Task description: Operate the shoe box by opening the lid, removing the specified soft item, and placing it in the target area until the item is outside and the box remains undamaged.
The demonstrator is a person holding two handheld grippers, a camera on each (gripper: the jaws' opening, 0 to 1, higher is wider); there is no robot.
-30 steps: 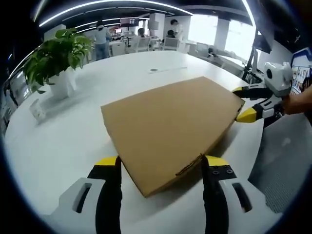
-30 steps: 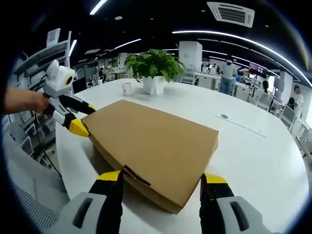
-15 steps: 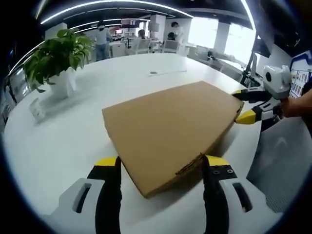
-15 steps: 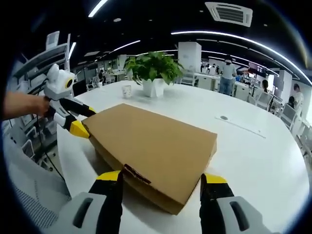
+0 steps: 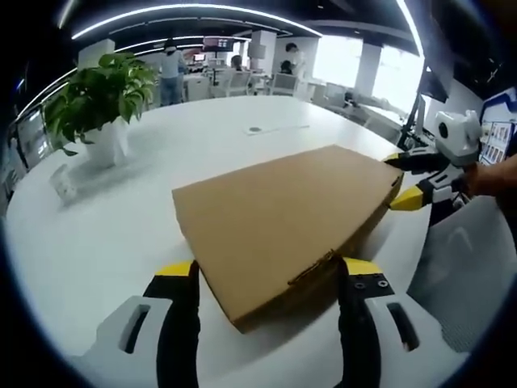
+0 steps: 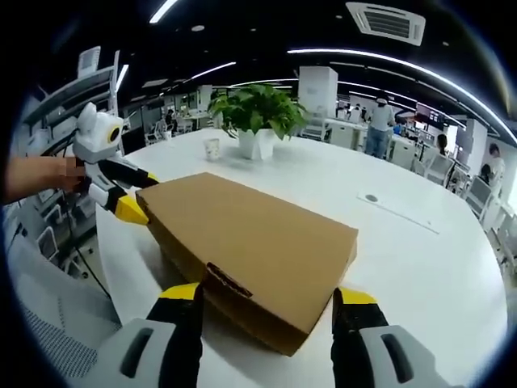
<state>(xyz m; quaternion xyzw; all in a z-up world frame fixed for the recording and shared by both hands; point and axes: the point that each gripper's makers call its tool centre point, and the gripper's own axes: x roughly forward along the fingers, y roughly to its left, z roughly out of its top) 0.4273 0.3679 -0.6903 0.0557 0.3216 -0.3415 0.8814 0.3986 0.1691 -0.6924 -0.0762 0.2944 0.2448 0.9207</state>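
A closed brown cardboard shoe box (image 5: 283,218) lies flat on a white desk (image 5: 105,234), a potted plant (image 5: 97,101) well apart behind it. The left tongs (image 5: 266,275) stand spread wide at one corner of the box, its corner between the jaws. The right tongs (image 6: 265,297) stand equally spread at the opposite corner, holding nothing.

Shoe box lid (image 6: 242,234) front edge now slightly higher off the table (image 6: 436,267)

shoe box (image 5: 283,218) (image 6: 250,234) | plain brown cardboard, flat | lid shut | lying on white bench (image 5: 97,234)
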